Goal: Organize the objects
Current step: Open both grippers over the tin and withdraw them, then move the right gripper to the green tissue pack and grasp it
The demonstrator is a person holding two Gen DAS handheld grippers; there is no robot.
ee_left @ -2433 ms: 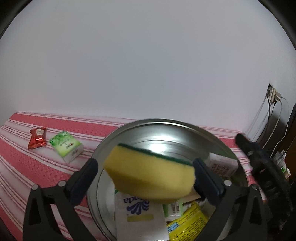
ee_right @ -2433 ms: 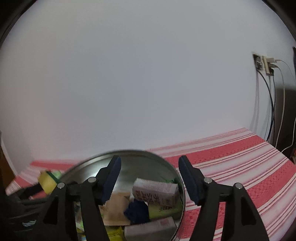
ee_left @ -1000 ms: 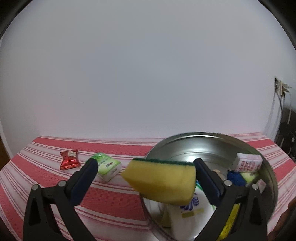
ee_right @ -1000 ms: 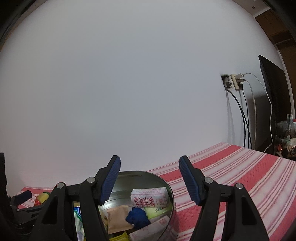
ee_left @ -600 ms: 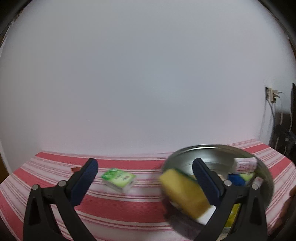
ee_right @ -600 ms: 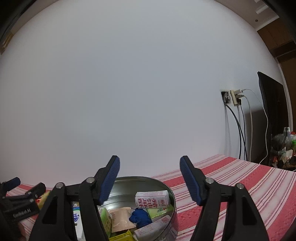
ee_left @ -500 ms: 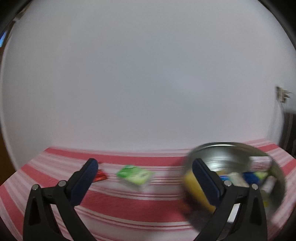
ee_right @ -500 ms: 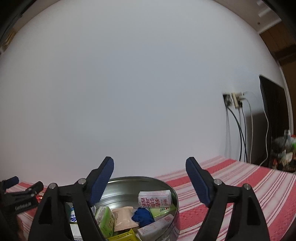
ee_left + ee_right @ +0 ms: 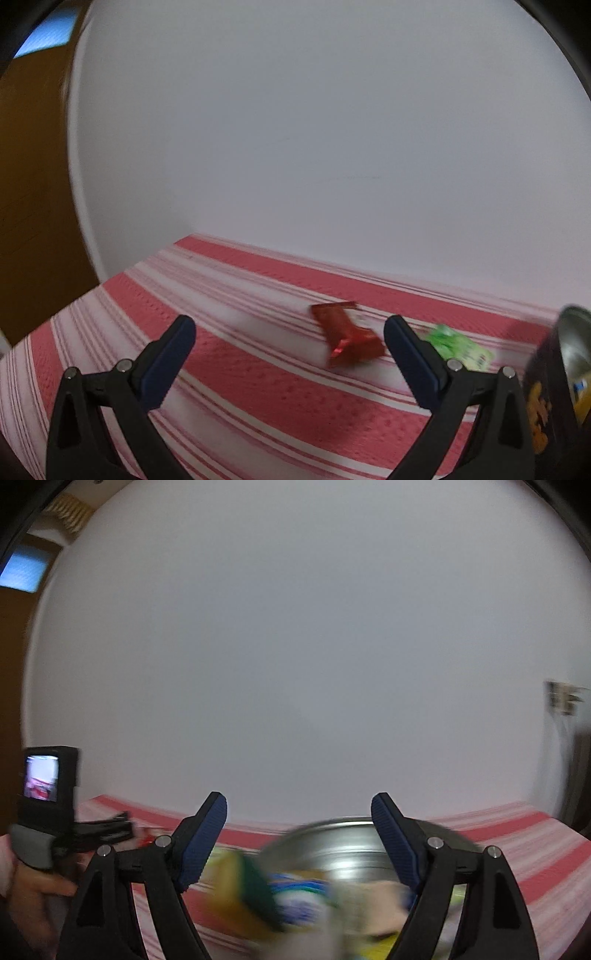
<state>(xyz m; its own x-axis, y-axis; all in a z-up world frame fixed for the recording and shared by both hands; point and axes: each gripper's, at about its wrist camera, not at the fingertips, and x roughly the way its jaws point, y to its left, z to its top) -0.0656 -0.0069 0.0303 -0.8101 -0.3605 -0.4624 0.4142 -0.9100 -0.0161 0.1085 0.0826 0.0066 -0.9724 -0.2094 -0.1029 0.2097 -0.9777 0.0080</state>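
Red snack packet [image 9: 345,338] lay on striped cloth [image 9: 258,387], just beside green pack [image 9: 460,347], tin [image 9: 570,354] at right; your left gripper [image 9: 290,363] gaped empty, right gripper [image 9: 299,843] too; next: close in, pinch packet

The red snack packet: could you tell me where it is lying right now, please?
In the left wrist view the red snack packet lies on the striped tablecloth, just left of the green packet and ahead of the open left gripper.

Red packet [image 9: 347,334] flat beside green pack [image 9: 460,347]
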